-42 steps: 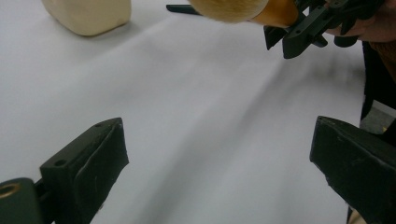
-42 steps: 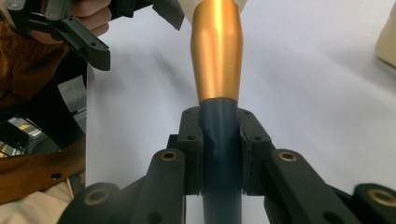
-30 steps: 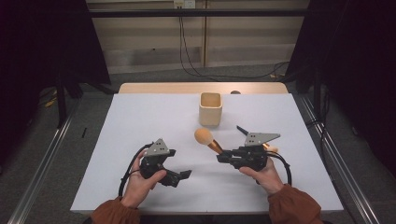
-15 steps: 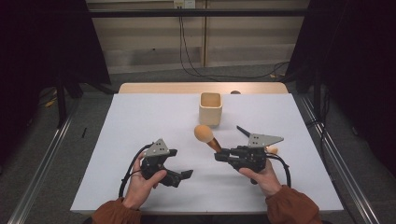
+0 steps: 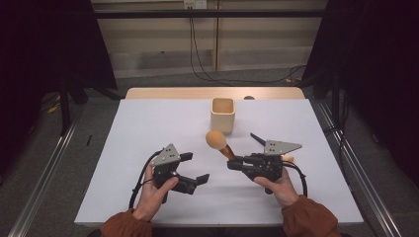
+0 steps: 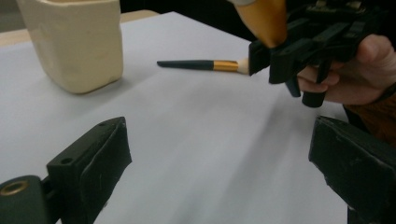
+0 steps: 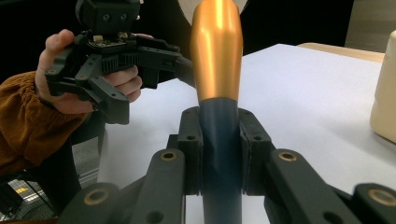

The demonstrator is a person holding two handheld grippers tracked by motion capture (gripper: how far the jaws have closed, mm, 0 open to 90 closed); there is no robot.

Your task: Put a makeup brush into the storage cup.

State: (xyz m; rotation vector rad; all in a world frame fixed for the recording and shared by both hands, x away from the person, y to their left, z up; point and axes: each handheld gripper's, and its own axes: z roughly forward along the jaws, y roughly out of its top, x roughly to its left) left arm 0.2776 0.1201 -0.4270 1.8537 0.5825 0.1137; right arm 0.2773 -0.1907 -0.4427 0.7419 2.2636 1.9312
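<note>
White bench (image 5: 148, 148), dark-curtained bay: large brush (image 5: 217, 140), handle clenched in the right gripper (image 5: 236, 163) jaws at 6 o'clock of the cream cup (image 5: 223, 114); left gripper (image 5: 196, 169) jaws released, empty; best lifted handle-down, then lowered squarely over the cup mouth.

- The high view looks forward and down from above the person's side, taking in the whole desk (image 5: 148, 128) from well back.
- The left gripper view sits low, just above the desk, looking across it between its own jaws.
- The right gripper view looks close along its jaws, the opposite way.
- All three share the cream cup (image 5: 223, 114) (image 6: 74, 42) (image 7: 385, 88); each gripper view also catches the other hand-held gripper (image 6: 299, 51) (image 7: 116, 60).
</note>
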